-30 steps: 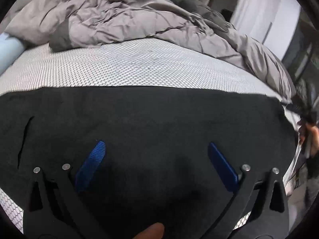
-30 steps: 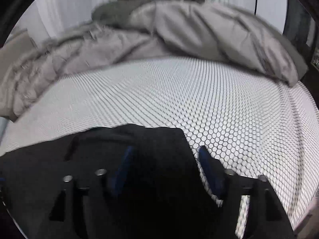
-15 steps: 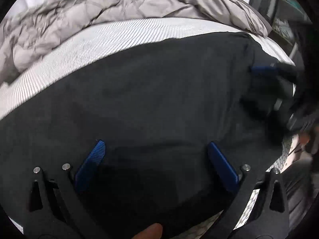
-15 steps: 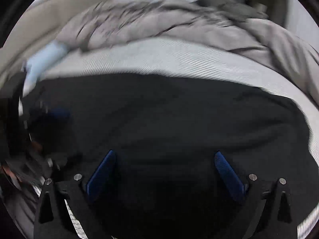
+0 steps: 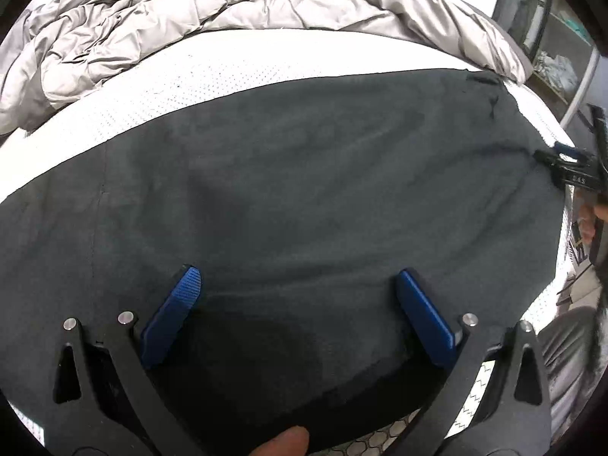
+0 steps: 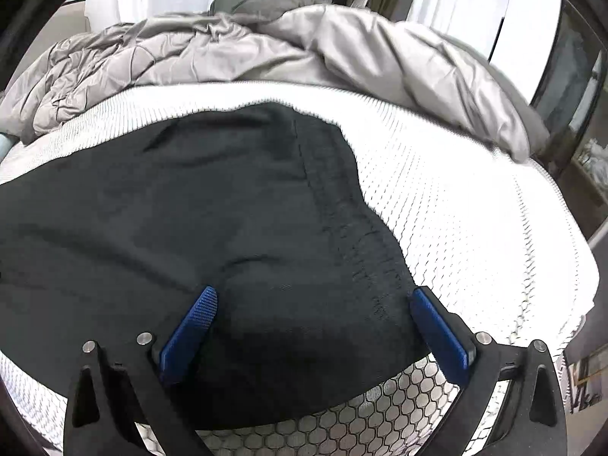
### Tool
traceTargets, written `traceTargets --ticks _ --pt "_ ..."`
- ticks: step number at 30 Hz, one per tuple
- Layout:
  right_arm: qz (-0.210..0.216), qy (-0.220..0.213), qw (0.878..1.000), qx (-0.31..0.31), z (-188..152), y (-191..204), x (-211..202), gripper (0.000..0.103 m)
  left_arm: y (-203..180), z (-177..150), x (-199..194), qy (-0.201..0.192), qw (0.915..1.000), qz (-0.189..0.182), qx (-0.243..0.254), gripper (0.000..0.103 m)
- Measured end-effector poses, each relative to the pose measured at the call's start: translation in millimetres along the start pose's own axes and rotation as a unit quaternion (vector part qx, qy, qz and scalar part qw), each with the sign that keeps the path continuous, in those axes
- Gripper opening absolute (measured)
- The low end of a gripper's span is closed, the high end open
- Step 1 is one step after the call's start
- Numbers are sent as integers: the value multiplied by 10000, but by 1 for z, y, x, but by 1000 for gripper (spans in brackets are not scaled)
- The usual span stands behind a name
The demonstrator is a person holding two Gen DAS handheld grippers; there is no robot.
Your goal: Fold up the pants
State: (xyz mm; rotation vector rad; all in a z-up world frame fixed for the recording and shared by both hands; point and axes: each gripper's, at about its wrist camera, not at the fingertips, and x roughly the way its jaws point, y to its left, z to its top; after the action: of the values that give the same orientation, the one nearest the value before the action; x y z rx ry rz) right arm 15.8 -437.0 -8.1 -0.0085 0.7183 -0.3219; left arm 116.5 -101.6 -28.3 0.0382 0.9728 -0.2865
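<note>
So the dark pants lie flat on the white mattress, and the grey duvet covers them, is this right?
Not quite. The grey duvet does not cover the dark pants; it is bunched up behind them, with a strip of bare white mattress between, as the left wrist view shows. The rest is right.

The pants [image 5: 304, 190] are dark charcoal and lie flat, spread across the white honeycomb mattress [image 6: 475, 228], with faint ripples in the cloth. Their stitched waistband [image 6: 342, 205] curves along the right end, slightly puckered.
</note>
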Motion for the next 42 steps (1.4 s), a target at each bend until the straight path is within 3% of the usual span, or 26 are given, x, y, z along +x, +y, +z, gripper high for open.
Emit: traceTargets --ticks 3,5,7,9,11,15,18,20,21,22,23,24,27,29,31,32,35,38,40,41,42 --pt "-51 -615 9968 -503 1 27 -34 102 -2 4 -22 -111 9993 -262 -232 102" --pt "323 -912 9929 -696 9 52 -49 102 -5 8 -37 -338 9973 -619 -221 102" --pt "793 -878 9904 -714 19 71 -49 102 -15 22 -34 -426 9970 -641 -51 102" --pt "1320 -617 9860 -816 32 104 -36 102 -23 42 -18 -340 9987 -374 69 102" --pt "1487 -362 9835 -964 44 134 -16 102 -27 61 6 -67 9986 -525 76 102" --pt "1319 176 9813 -1390 47 167 22 102 -17 57 40 223 9974 -678 24 102" --pt "201 -51 9914 -1290 49 135 34 102 -8 49 33 65 9980 -587 212 102" --pt "-930 189 9940 -552 54 87 54 102 1 45 31 50 9989 -471 57 102" --pt "-1081 312 9935 -166 54 67 60 102 7 43 31 40 9988 -486 -51 102" --pt "-944 399 9943 290 53 47 64 102 9 41 31 22 9987 -498 -106 102" --pt "-535 480 9940 830 51 30 68 102 11 38 29 19 9988 -480 -119 102" --pt "-419 476 9937 922 50 25 67 102 11 38 28 39 9991 -403 -94 102" --pt "-738 80 9958 531 52 43 42 102 10 41 18 -47 9995 -287 -157 102" --pt "-676 -238 9971 262 52 60 22 102 12 47 3 -232 9980 -509 -280 102" --pt "-26 -359 9993 79 53 82 8 102 10 54 -7 -369 9968 -632 -312 102" --pt "550 -265 9981 -59 58 103 9 102 11 58 -9 -403 9968 -624 -298 102" --pt "1462 138 9874 -581 64 158 26 102 8 70 5 -203 9983 -497 -245 102" --pt "1293 324 9819 -1346 64 204 46 102 22 70 30 260 9989 10 -383 102" --pt "1335 421 9818 -1283 70 195 55 102 39 64 37 392 9980 -10 -498 102" --pt "1111 434 9863 -1140 72 184 58 102 47 62 33 309 9980 -108 -532 102" --pt "533 379 9927 -1013 73 161 58 102 54 60 28 256 9978 -165 -583 102"
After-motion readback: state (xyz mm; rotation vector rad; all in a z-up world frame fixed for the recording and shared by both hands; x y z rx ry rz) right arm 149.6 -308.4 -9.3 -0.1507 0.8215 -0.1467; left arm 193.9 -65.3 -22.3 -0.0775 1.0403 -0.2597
